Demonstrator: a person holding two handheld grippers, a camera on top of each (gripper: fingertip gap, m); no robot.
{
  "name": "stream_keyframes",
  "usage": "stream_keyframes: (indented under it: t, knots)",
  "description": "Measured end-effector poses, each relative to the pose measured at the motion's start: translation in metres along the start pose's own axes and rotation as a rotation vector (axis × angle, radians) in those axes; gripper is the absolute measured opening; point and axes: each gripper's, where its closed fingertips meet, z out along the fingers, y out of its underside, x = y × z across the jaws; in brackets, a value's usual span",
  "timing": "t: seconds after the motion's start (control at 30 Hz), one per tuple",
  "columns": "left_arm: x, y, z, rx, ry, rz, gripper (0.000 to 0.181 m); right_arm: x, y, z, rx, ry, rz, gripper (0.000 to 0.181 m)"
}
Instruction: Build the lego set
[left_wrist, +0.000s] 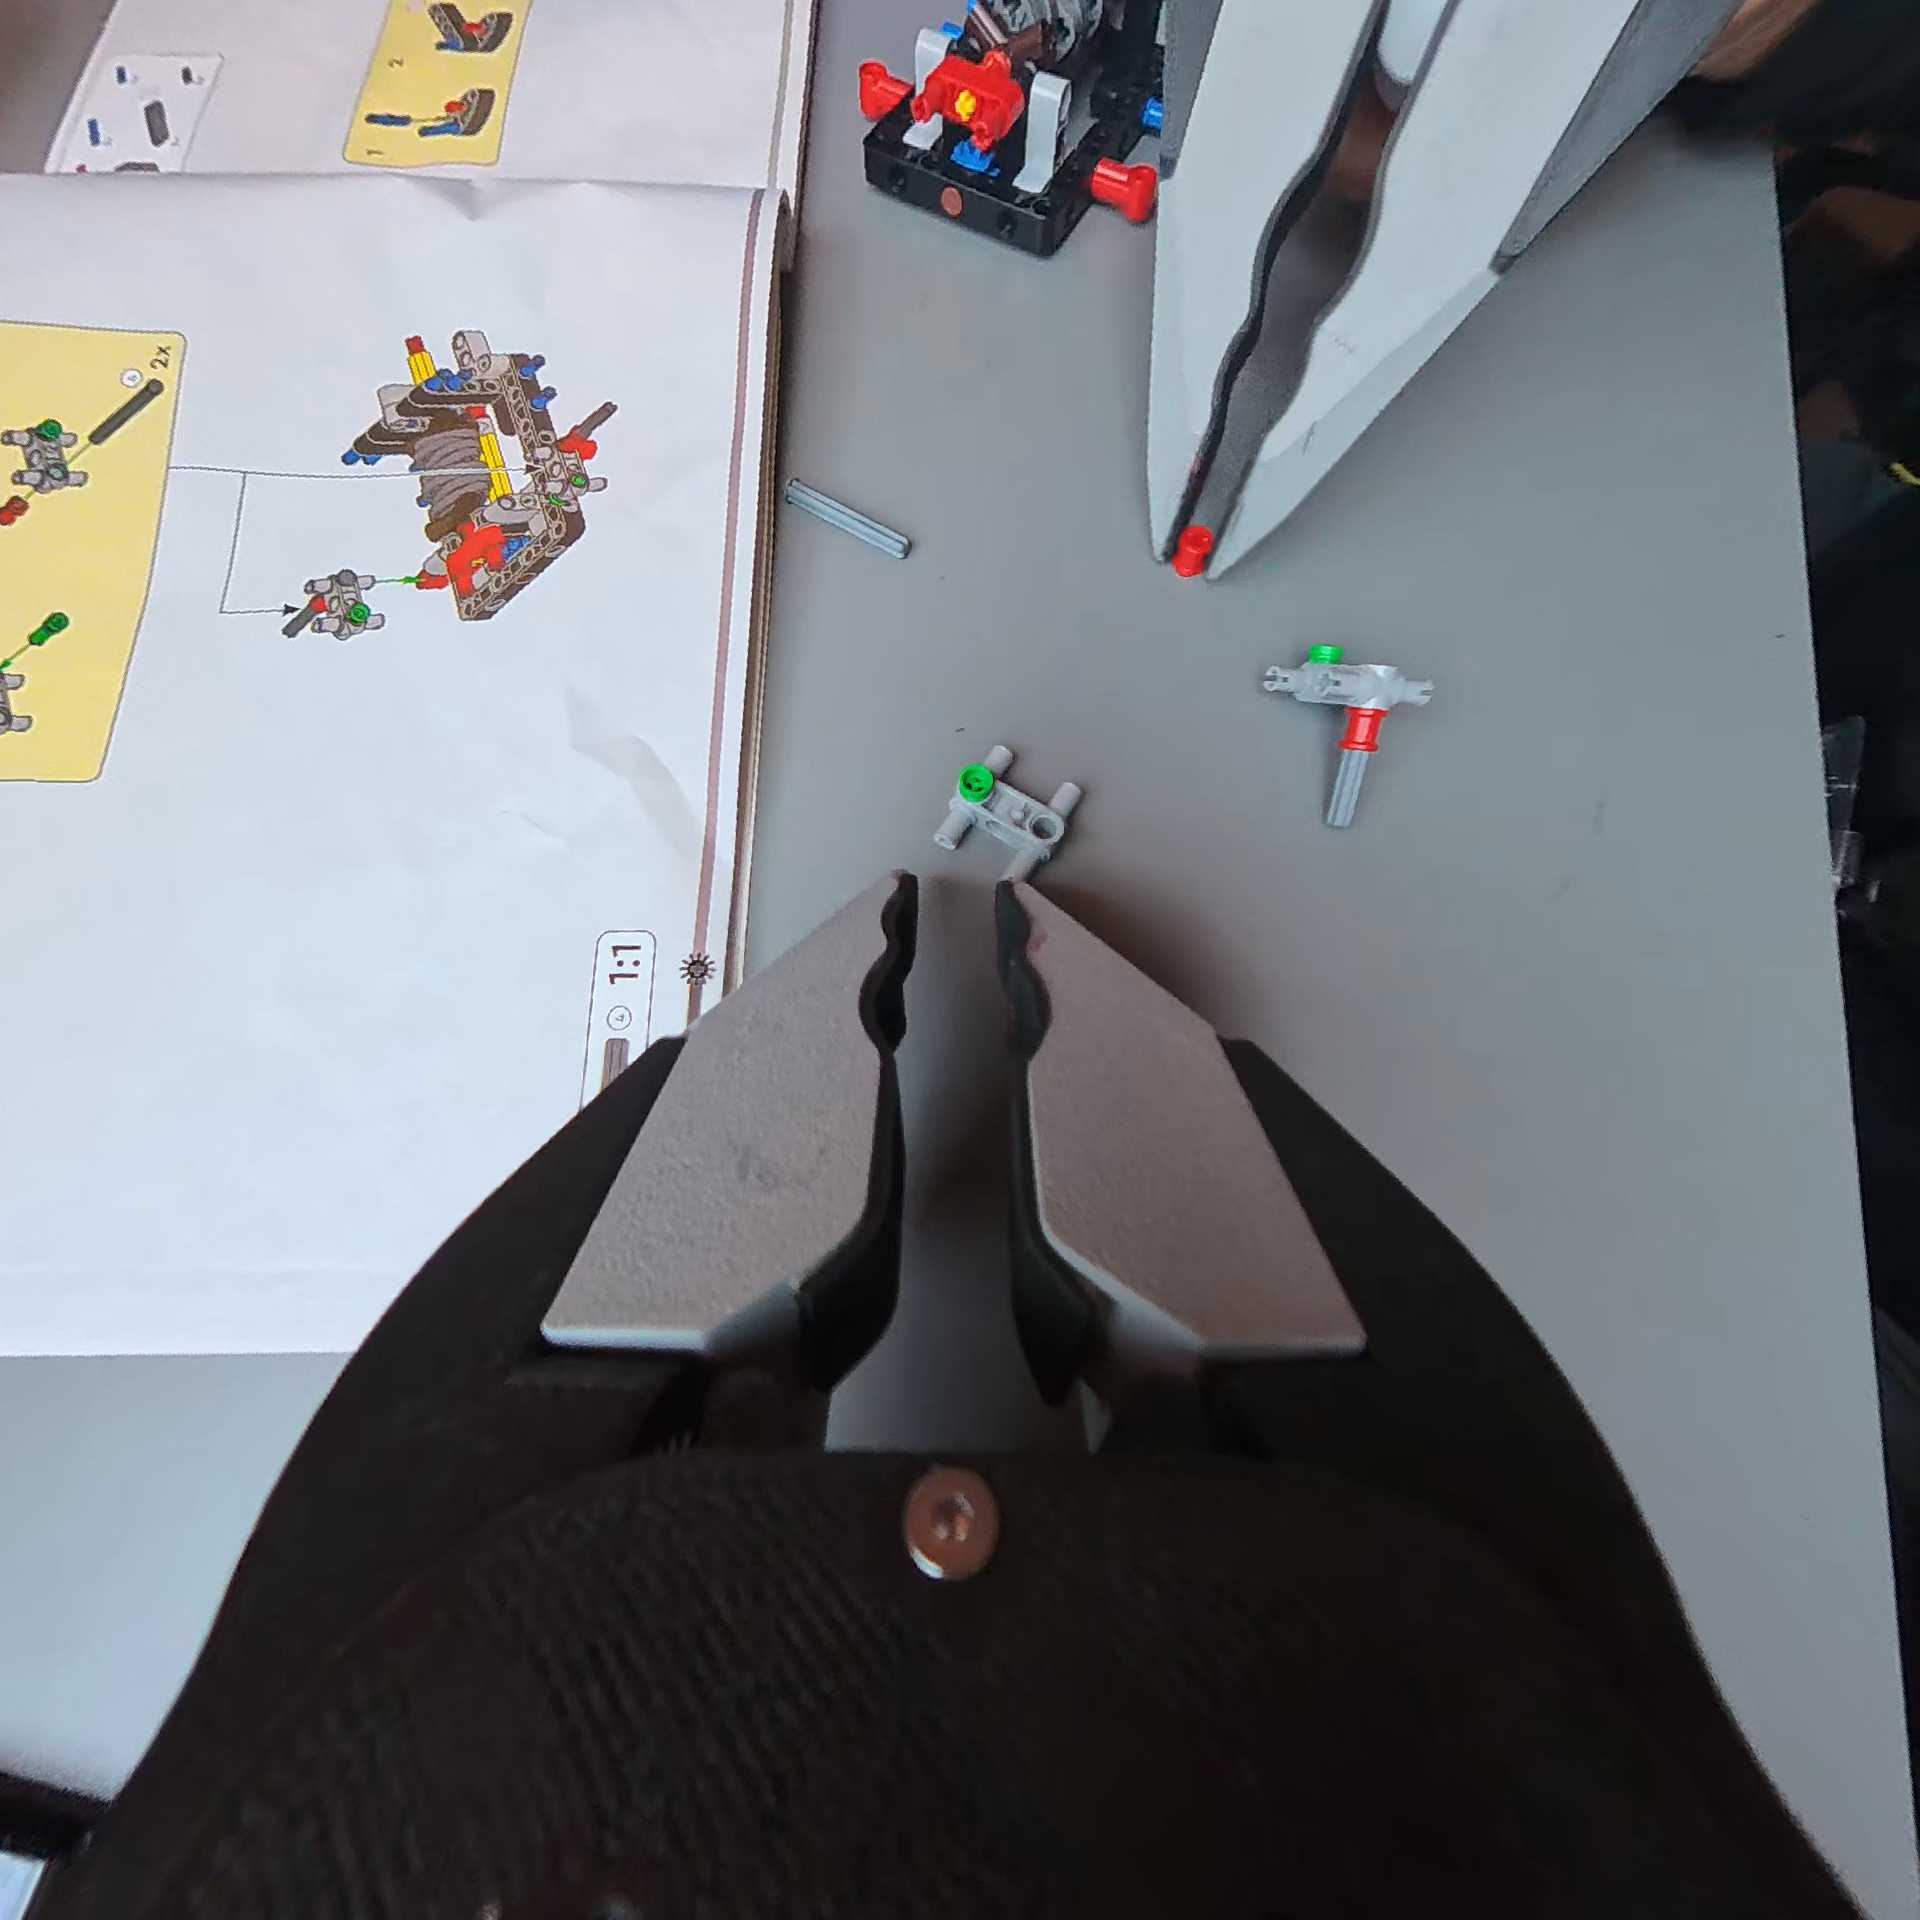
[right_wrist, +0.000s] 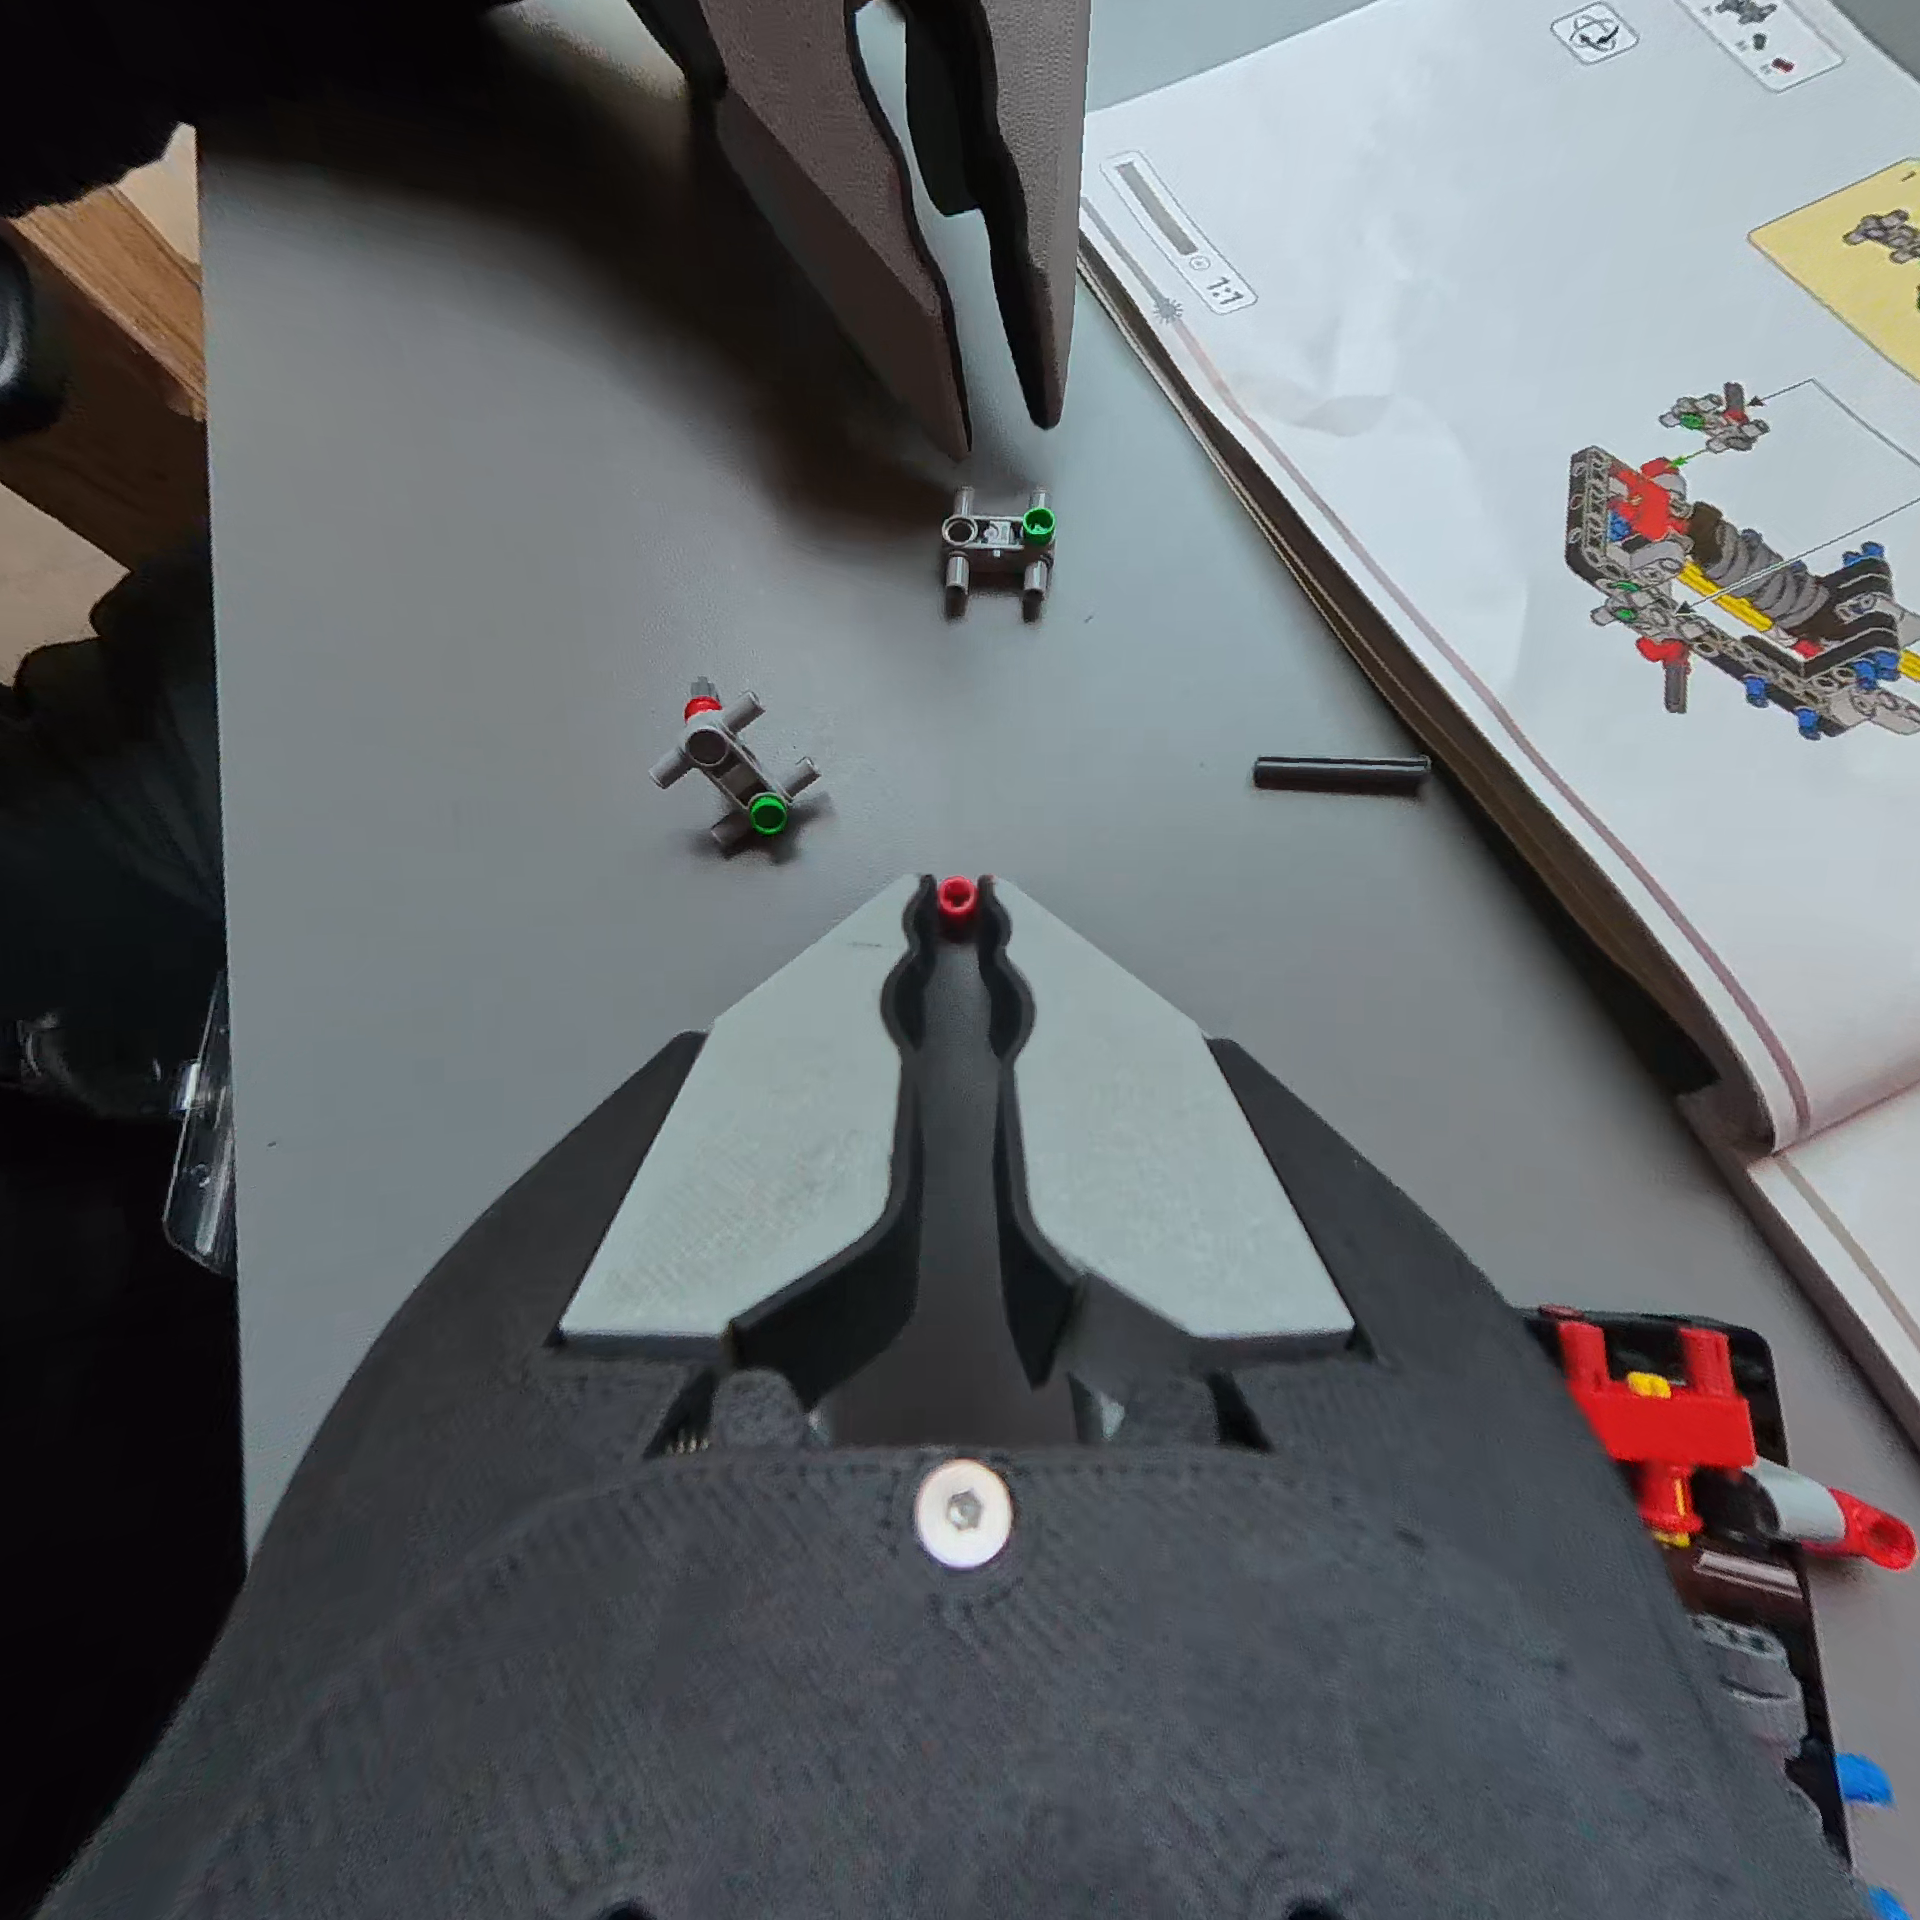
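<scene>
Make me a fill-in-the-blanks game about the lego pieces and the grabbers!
1. The right gripper pinches a tiny ____ bush.
2. The left gripper is ____ and holds nothing.
3. Just beyond the left gripper's tips lies a grey connector with a ____ pin.
4. The loose axle lies on the table beside the open ____.

Missing words: red; open; green; instruction booklet

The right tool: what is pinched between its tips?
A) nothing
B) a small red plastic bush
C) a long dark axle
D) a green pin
B: in the right wrist view, the right tool has its tips closed on a small red plastic bush, while the long dark axle lies on the grey table.
</scene>
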Motion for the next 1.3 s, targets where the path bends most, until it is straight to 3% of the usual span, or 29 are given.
stream_keyframes:
  t: [0.13, 0.47, 0.63, 0.73, 1.1, 1.3]
  knots:
    - [-0.002, 0.002, 0.0, -0.007, -0.004, -0.01, 0.012, 0.005, -0.003, -0.001, 0.015, 0.0, 0.007, 0.004]
    - [-0.01, 0.001, -0.002, 0.003, -0.035, -0.002, 0.011, 0.046, -0.059, 0.006, 0.213, 0.003, 0.031, 0.004]
    - [-0.005, 0.003, -0.002, -0.003, -0.01, 0.016, 0.011, 0.036, -0.056, 0.008, 0.203, -0.047, 0.03, 0.005]
    - [-0.001, 0.005, 0.001, -0.029, 0.003, 0.034, 0.011, 0.007, -0.055, 0.013, 0.165, -0.193, -0.014, 0.005]
    - [0.021, 0.001, 0.011, -0.049, 0.078, 0.086, 0.0, -0.02, -0.046, 0.045, 0.005, -0.234, -0.119, 0.005]
    - [0.022, 0.001, 0.011, -0.047, 0.072, 0.093, 0.003, -0.026, -0.05, 0.042, 0.026, -0.262, -0.136, 0.018]
